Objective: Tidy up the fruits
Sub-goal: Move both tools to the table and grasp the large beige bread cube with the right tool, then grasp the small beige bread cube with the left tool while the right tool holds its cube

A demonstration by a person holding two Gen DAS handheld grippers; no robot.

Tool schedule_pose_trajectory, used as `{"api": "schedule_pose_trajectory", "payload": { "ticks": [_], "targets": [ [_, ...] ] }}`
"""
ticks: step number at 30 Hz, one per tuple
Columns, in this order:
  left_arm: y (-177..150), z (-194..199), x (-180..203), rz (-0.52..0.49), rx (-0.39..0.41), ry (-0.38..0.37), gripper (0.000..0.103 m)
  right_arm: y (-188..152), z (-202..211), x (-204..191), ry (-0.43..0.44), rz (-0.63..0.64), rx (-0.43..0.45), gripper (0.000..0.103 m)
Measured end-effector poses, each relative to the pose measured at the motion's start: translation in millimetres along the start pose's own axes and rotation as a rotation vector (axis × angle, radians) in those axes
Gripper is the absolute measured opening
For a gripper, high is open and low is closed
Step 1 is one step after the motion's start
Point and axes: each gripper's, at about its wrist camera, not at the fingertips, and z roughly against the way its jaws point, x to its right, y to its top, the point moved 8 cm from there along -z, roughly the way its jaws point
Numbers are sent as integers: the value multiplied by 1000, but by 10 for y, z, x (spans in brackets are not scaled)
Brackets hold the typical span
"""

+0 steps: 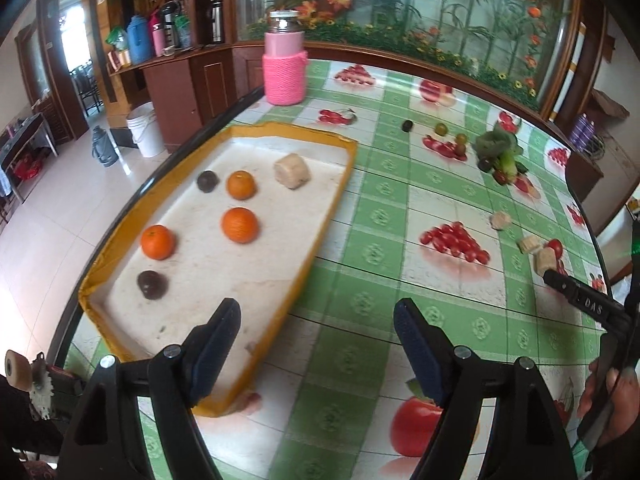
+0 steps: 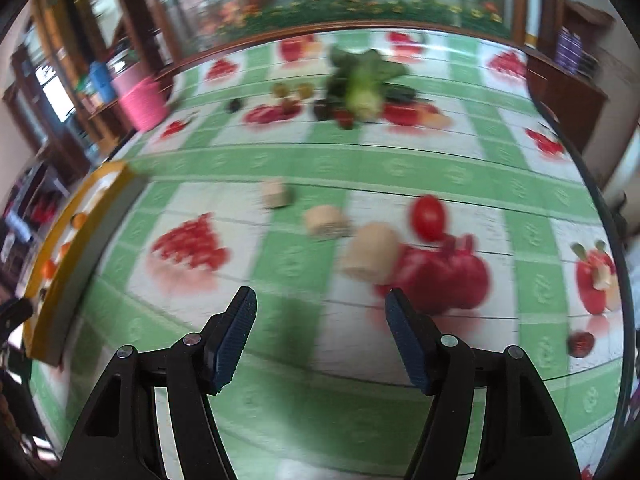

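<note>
Left gripper (image 1: 318, 320): lower centre of the left wrist view, jaws spread, nothing between them; it hangs over the near end of the tray and the tablecloth beside it.

Right gripper (image 2: 320, 312): lower centre of the right wrist view, jaws apart and empty, above bare cloth. That view is blurred.

Tray (image 1: 320, 204): yellow rim, white floor, centre left of the left wrist view. Contents, all apart from one another: three oranges (image 1: 240, 225), two dark round fruits (image 1: 152, 285), one pale cut cylinder piece (image 1: 292, 171).

Loose items in the right wrist view: three pale cylinder pieces (image 2: 370, 254) in a diagonal line through mid frame, just beyond the open jaws; red tomato (image 2: 428, 218) just right of the nearest piece; leafy green vegetable (image 2: 362, 80) at upper centre with small dark and green fruits (image 2: 292, 92) to its left; one small dark red fruit (image 2: 581, 344) at the right edge.

Pink jar (image 1: 285, 62): metal lid, knitted sleeve, upper centre of the left wrist view, behind the tray.

Surface: round table under a green and white checked tablecloth (image 1: 400, 200) printed with red fruit.

Room: flower mural behind glass along the top, wooden cabinet with flasks at upper left, white bucket (image 1: 145, 134) on a pale tiled floor.
</note>
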Motion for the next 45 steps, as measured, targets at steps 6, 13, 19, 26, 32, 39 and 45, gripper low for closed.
{"api": "schedule_pose_trajectory", "payload": {
  "ticks": [6,13,19,26,32,39,45],
  "targets": [
    [-68,-35,190,-32,-25,-13,81,45,-177,267,-6,-27,-16,67],
    [-75,-146,390,-48,-52,-26,81,138,-288,264,18,21,5,55],
    [60,-291,747,-118,-54,-45,81,128,-297,247,-47,94,17,38],
    [311,-682,1459,-242,-69,-129,81,-9,8,436,-31,32,56,38],
    [548,-974,1928,-228,-65,-189,77,-121,153,504,-57,58,63,38],
    [569,-1252,2164,-191,-108,-203,64,-181,139,578,-47,43,54,39],
    [595,-1334,2185,-204,-89,-203,29,-146,166,634,-34,20,67,38]
  ]
}}
